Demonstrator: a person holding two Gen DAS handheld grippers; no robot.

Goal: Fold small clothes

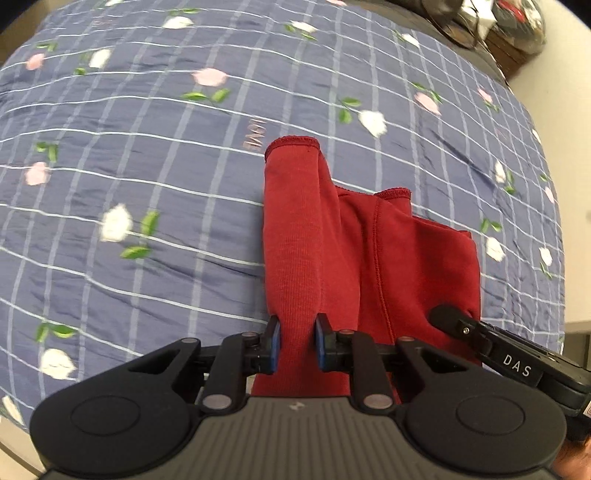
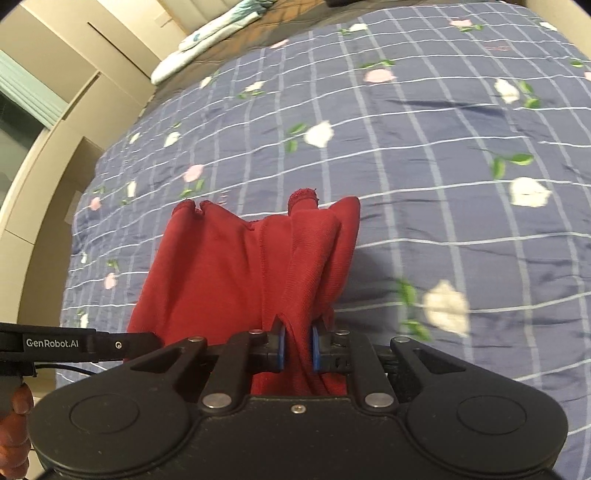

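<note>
A small red knit garment (image 1: 332,251) hangs bunched over the blue flowered bedspread (image 1: 147,166), held up at its near edge by both grippers. My left gripper (image 1: 297,343) is shut on the garment's left fold, cloth pinched between its blue pads. In the right wrist view the same red garment (image 2: 240,266) drapes away from me, and my right gripper (image 2: 298,347) is shut on its right fold. The other gripper's black finger (image 1: 454,321) shows at the right of the left wrist view, and as a black bar (image 2: 92,343) at the left of the right wrist view.
The bedspread (image 2: 443,184) fills most of both views. A folded white and teal cloth (image 2: 207,40) lies at the bed's far end. Beige cabinets (image 2: 55,122) stand left of the bed. Clutter on a wooden stand (image 1: 513,33) sits beyond the far right corner. A hand (image 2: 14,432) holds the left gripper.
</note>
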